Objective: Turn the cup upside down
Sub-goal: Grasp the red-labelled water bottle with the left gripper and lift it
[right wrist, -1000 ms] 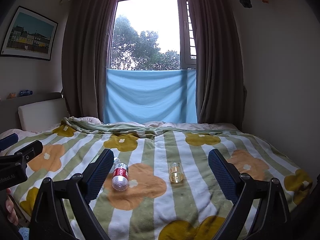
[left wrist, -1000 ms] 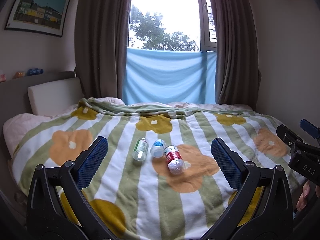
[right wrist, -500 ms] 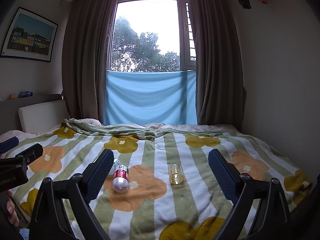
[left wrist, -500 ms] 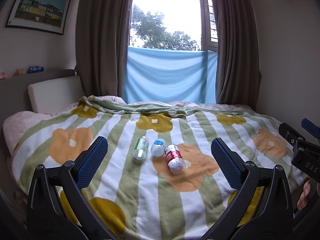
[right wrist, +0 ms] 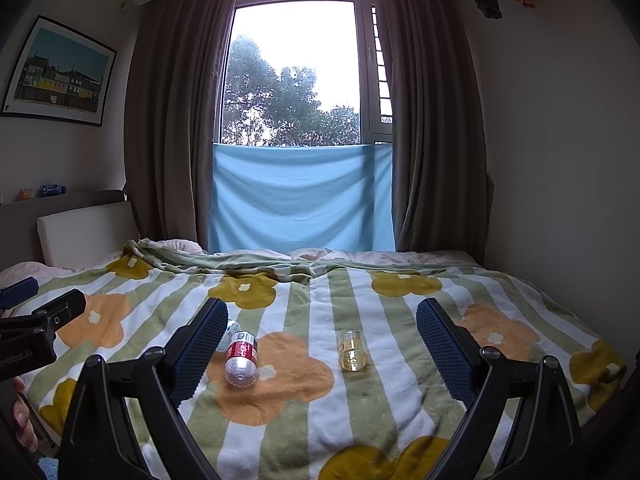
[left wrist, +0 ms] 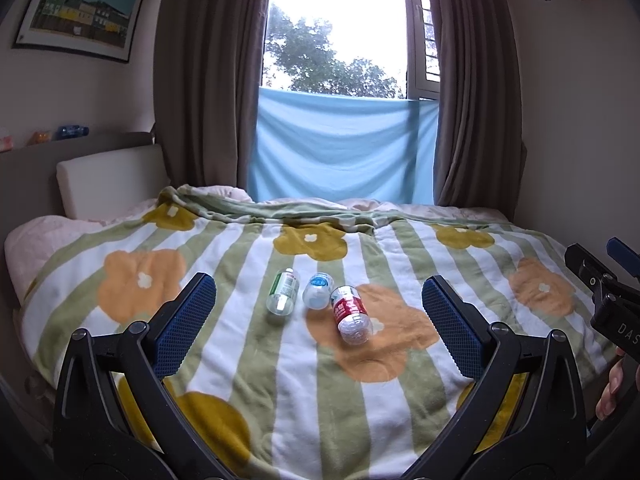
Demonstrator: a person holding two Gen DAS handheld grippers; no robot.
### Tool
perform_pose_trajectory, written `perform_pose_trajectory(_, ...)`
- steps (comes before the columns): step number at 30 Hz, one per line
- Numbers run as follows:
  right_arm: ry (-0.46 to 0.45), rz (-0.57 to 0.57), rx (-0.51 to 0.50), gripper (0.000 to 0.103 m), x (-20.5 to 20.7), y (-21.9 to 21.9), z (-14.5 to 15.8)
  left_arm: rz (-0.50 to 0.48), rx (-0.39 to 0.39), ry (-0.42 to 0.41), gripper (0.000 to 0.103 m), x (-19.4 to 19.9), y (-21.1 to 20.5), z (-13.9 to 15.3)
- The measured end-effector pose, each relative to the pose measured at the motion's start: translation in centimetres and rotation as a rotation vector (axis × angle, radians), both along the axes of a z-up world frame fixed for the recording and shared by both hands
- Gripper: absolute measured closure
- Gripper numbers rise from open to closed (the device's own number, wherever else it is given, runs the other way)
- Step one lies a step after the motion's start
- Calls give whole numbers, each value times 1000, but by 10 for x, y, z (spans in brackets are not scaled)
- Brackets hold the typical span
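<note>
A small clear yellowish cup [right wrist: 351, 350] lies on the flowered blanket [right wrist: 384, 408], in the right wrist view, between my right gripper's fingers and further out. It is hidden in the left wrist view. My right gripper [right wrist: 320, 346] is open and empty, held above the near part of the bed. My left gripper [left wrist: 318, 322] is open and empty, facing three small bottles. The right gripper's body shows at the right edge of the left wrist view [left wrist: 608, 292].
Three small plastic bottles lie on the blanket: a green-label one [left wrist: 283, 291], a blue-label one [left wrist: 318, 289] and a red-label one [left wrist: 351, 314], the latter also in the right wrist view [right wrist: 241, 357]. A headboard cushion [left wrist: 108, 182] is at the left, a curtained window behind.
Both views have drifted slightly; the grippers stay open and nothing on the bed has moved.
</note>
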State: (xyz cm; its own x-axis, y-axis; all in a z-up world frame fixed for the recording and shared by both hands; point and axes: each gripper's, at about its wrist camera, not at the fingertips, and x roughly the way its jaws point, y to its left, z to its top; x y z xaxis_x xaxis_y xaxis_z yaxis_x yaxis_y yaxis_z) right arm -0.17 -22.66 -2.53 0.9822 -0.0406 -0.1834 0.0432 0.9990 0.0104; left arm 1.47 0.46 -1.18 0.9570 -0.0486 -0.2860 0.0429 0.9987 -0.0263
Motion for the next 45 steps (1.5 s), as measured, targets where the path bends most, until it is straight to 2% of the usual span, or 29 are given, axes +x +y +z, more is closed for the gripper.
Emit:
perform_pose_trajectory(6, 12, 8, 2, 9, 9, -4, -2, -25, -14, 86, 0, 31, -1, -6)
perform_pose_trajectory(10, 33, 15, 16, 9, 20, -9, -10, -46, -20, 180, 0, 75, -6, -18)
perform_pose_trajectory(14, 61, 30, 21, 9, 32, -13, -21, -68, -24, 297, 0, 135, -15, -38)
perform_pose_trajectory(18, 88, 48, 11, 9, 46, -15, -36, -90, -40, 416, 0, 203, -27, -68)
perform_pose_trajectory(26, 149, 66, 19, 9, 82, -28, -69, -71, -32, 674, 0, 325, -54, -150)
perform_pose_trajectory(31, 191, 74, 28, 9, 101, -35, -88, -38, -4, 816, 0, 371, -65, -197)
perform_pose_trajectory(35, 219, 76, 40, 9, 112, -41, -100, -15, 30, 880, 1, 389, -72, -219)
perform_pose_trajectory(38, 230, 73, 48, 9, 117, -46, -104, -15, 21, 922, 10, 395, -73, -228)
perform_pose_trajectory(40, 236, 73, 51, 9, 120, -48, -107, -19, 14, 945, 18, 398, -75, -234)
perform_pose_trajectory(41, 238, 72, 56, 9, 121, -50, -108, -23, 12, 955, 26, 399, -76, -236)
perform_pose_trajectory(43, 241, 72, 65, 9, 123, -52, -109, -36, -6, 977, 31, 401, -77, -241)
perform_pose_trajectory(45, 242, 70, 68, 9, 123, -54, -109, -47, -27, 990, 41, 402, -78, -243)
